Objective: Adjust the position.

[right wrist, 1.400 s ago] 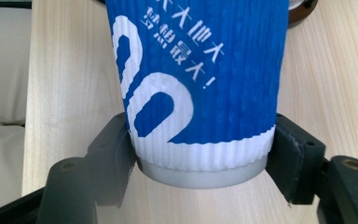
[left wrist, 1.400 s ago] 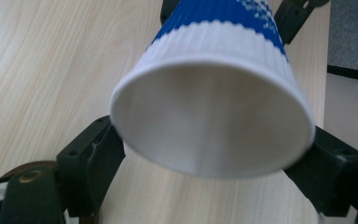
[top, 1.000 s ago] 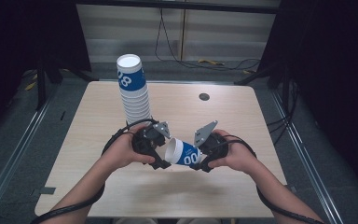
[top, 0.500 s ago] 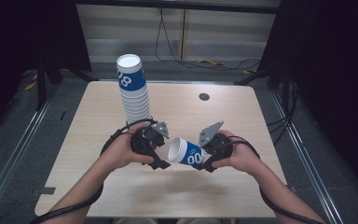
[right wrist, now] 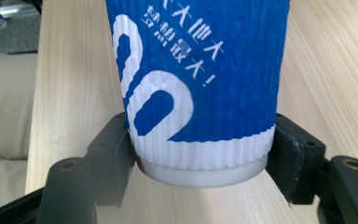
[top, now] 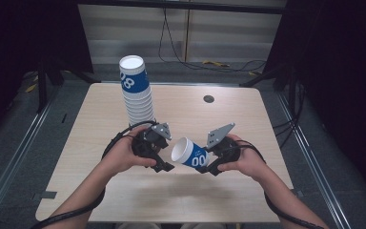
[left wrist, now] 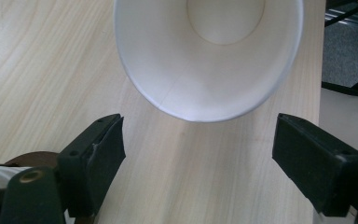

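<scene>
Here right gripper (top: pixel 208 168) jaws clamp 1 blue cup (top: pixel 191 154) by its base, tipped left; left gripper (top: pixel 161 162) jaws wide, facing its mouth.

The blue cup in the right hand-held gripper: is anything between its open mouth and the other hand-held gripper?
Nothing visible. The cup points its mouth at the left hand-held gripper, whose jaws stand wide apart, with just bare table below the gap.
</scene>
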`<state>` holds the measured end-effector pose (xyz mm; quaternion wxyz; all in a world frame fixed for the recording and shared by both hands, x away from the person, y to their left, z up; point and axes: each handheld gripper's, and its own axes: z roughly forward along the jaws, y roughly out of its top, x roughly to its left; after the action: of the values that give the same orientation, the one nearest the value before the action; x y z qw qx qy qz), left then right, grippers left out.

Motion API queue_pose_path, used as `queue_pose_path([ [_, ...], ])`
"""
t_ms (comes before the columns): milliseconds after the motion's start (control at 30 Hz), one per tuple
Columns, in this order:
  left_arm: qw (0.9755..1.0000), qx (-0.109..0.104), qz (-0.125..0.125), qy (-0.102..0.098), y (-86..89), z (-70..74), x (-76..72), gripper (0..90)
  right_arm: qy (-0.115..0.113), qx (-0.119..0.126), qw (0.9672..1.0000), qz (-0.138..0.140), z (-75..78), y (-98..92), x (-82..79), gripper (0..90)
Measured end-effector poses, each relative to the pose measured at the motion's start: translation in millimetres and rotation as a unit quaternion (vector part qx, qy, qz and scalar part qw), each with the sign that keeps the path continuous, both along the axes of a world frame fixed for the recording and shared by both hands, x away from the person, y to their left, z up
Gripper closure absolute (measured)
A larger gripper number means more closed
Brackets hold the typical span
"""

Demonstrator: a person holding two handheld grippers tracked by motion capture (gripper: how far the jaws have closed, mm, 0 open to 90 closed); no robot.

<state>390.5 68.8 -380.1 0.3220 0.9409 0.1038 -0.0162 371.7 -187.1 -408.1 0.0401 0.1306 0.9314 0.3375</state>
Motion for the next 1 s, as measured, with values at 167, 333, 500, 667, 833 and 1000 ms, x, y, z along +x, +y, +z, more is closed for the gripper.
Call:
queue_pose_path([
  [167, 1.0, -0.007, 0.003, 0.003, 0.5, 0.9, 0.8, 16.5, 0.005, 0.009, 0.9999, -0.004, -0.8, -0.1, -0.9, 30.9],
  [333, 1.0, -0.008, 0.002, -0.001, -1.3, 2.2, 0.7, 16.5, 0.007, 0.016, 0.9998, -0.003, -2.7, 0.8, -1.8, 30.9],
  [500, 1.0, -0.008, -0.002, -0.006, -2.7, 4.6, 0.7, 16.4, 0.006, 0.018, 0.9998, -0.003, -3.2, 0.8, -2.0, 30.9],
  [667, 0.9999, -0.012, -0.002, -0.007, -3.1, 5.7, 0.7, 16.4, 0.004, 0.021, 0.9998, -0.005, -2.3, 0.3, -2.5, 30.9],
  [833, 0.9998, -0.018, 0.0, -0.01, -2.5, 6.6, 1.3, 16.4, 0.004, 0.026, 0.9997, -0.004, -2.3, 0.9, -2.9, 30.9],
  [1000, 0.9998, -0.02, 0.004, -0.007, -2.8, 6.5, 1.5, 16.3, 0.004, 0.025, 0.9997, -0.005, -3.3, 1.6, -3.2, 30.9],
])
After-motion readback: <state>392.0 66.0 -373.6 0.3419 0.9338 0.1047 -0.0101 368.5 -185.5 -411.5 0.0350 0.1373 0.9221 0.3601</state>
